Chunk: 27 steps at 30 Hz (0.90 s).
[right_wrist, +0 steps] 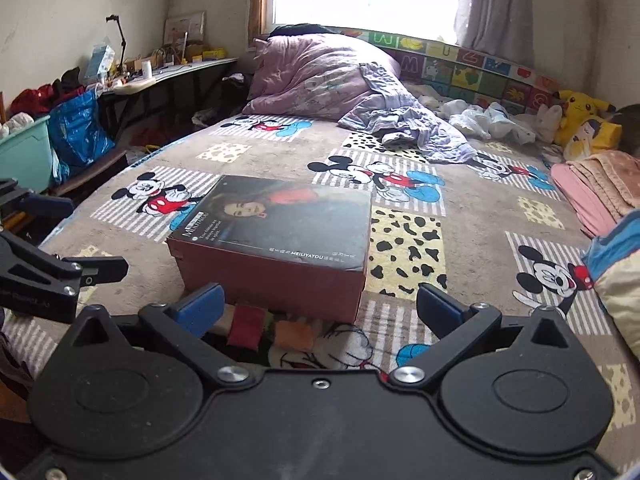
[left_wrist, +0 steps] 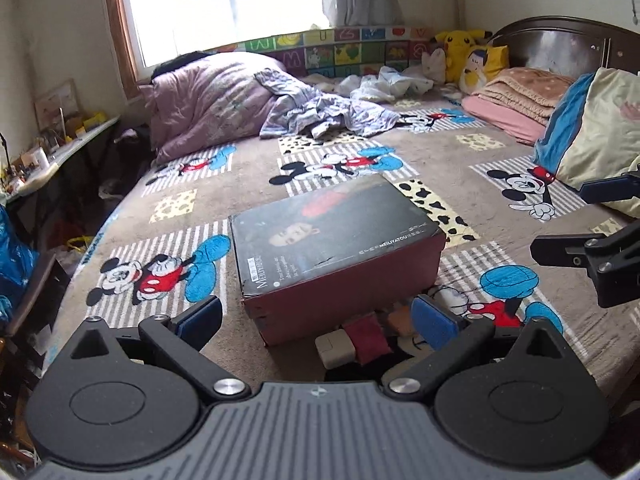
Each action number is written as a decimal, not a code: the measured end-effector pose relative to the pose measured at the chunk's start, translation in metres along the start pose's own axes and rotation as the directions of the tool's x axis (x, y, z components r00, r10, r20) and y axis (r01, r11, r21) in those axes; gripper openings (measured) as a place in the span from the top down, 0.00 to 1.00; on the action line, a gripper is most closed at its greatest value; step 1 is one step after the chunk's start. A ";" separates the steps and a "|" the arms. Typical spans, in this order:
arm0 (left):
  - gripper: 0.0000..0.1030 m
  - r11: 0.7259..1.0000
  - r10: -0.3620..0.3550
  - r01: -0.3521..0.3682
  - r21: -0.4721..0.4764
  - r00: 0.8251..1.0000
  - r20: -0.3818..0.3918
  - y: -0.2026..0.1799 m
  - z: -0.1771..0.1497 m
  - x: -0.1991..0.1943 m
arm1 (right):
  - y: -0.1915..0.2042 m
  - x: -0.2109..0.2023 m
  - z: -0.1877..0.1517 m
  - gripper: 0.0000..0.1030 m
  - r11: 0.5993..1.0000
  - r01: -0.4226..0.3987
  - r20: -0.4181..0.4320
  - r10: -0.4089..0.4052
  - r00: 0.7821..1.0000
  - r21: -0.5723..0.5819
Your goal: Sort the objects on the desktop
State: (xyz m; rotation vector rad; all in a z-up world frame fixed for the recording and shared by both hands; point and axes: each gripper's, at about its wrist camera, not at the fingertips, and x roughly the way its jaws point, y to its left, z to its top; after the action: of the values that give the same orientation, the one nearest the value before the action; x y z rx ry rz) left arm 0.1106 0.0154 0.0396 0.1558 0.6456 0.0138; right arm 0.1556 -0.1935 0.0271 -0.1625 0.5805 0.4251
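A closed shoebox (left_wrist: 336, 248) with a dark printed lid and red sides lies on the cartoon-mouse bedspread (left_wrist: 424, 156). Against its near side sit small things: a white charger (left_wrist: 334, 348), a dark red pouch (left_wrist: 366, 338) and an orange piece (left_wrist: 400, 318). My left gripper (left_wrist: 316, 320) is open just before them, holding nothing. My right gripper (left_wrist: 576, 220) hovers open to the box's right. In the right wrist view the shoebox (right_wrist: 280, 232), red pouch (right_wrist: 246, 326) and orange piece (right_wrist: 294, 334) lie ahead of the open right gripper (right_wrist: 318, 306); the left gripper (right_wrist: 80, 236) shows at left.
A purple quilt (left_wrist: 208, 100) and crumpled clothes (left_wrist: 320, 112) fill the far bed. Yellow plush toys (left_wrist: 468, 56), folded blankets (left_wrist: 516, 96) and a pillow (left_wrist: 596, 132) line the right. Left of the bed stand a cluttered desk (right_wrist: 160, 76), a blue bag (right_wrist: 78, 128) and a teal bin (right_wrist: 24, 152).
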 end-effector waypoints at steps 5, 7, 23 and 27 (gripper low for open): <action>0.02 1.000 0.009 -0.009 -0.005 0.999 0.035 -0.005 -0.013 -0.026 | 0.007 -0.023 -0.007 0.01 1.000 0.010 0.037 -0.011 0.999 0.018; 0.02 1.000 0.005 -0.004 -0.015 0.999 0.045 -0.006 -0.020 -0.038 | 0.010 -0.030 -0.011 0.01 1.000 0.007 0.037 -0.008 0.999 0.027; 0.02 0.995 -0.027 0.045 -0.091 0.983 0.183 -0.010 -0.060 -0.101 | 0.043 -0.064 -0.029 0.01 0.998 -0.052 0.025 0.051 0.998 0.033; 0.02 0.995 -0.027 0.048 -0.093 0.977 0.211 -0.006 -0.059 -0.104 | 0.047 -0.061 -0.029 0.01 0.998 -0.053 0.015 0.052 0.999 0.023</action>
State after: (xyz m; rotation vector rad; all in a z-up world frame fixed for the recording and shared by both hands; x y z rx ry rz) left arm -0.0081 0.0118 0.0544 0.0495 0.4360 -0.0077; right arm 0.0750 -0.1797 0.0360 -0.1218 0.5760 0.4697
